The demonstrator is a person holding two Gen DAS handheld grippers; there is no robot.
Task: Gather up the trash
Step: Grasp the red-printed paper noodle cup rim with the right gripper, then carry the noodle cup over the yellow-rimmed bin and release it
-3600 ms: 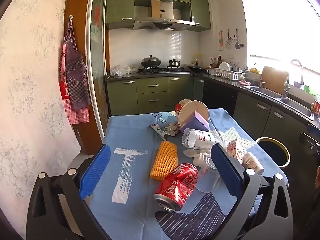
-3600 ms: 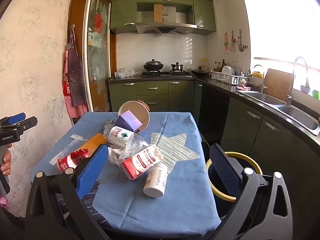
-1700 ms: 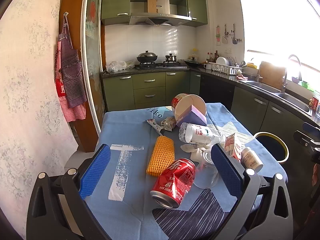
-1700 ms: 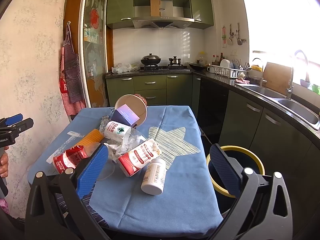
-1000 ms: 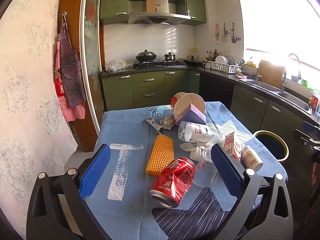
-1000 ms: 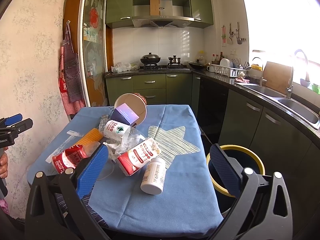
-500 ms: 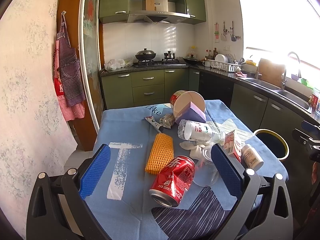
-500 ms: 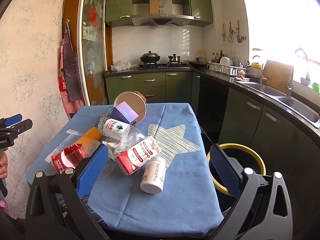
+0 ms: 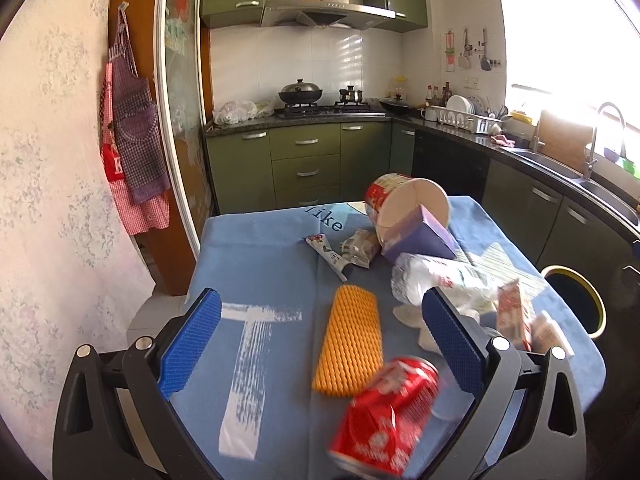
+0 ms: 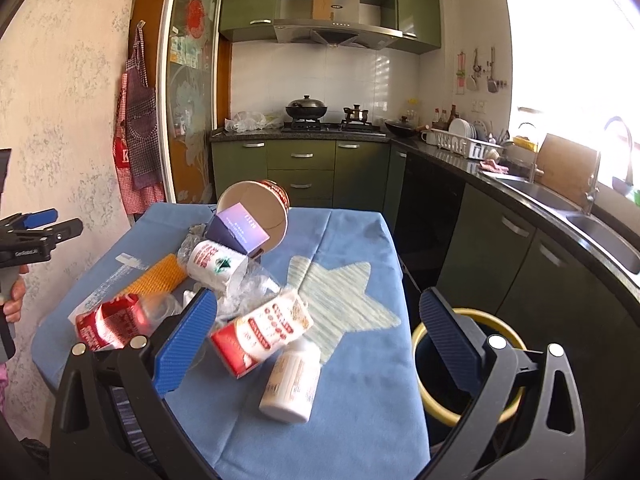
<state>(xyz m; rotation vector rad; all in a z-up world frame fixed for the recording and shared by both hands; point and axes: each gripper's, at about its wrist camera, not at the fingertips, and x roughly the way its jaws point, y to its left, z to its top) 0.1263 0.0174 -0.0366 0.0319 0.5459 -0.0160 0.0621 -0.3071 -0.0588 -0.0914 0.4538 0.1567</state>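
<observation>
On table (image 10: 360,420): lying, one can (image 9: 386,412), one bottle (image 10: 292,380), one carton (image 10: 262,330)
Left gripper (image 9: 320,348): gaping wide, empty
Right gripper (image 10: 316,340): gaping wide, empty

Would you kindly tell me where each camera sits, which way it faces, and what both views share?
Left wrist: behind the open left hand-held gripper, at the table's near-left end, facing the kitchen over the red soda can.
Right wrist: behind the open right hand-held gripper, at the near-right end, over the white plastic bottle; a hand shows at left.
Shared: can, yellow-rimmed bin, blue tablecloth.
</observation>
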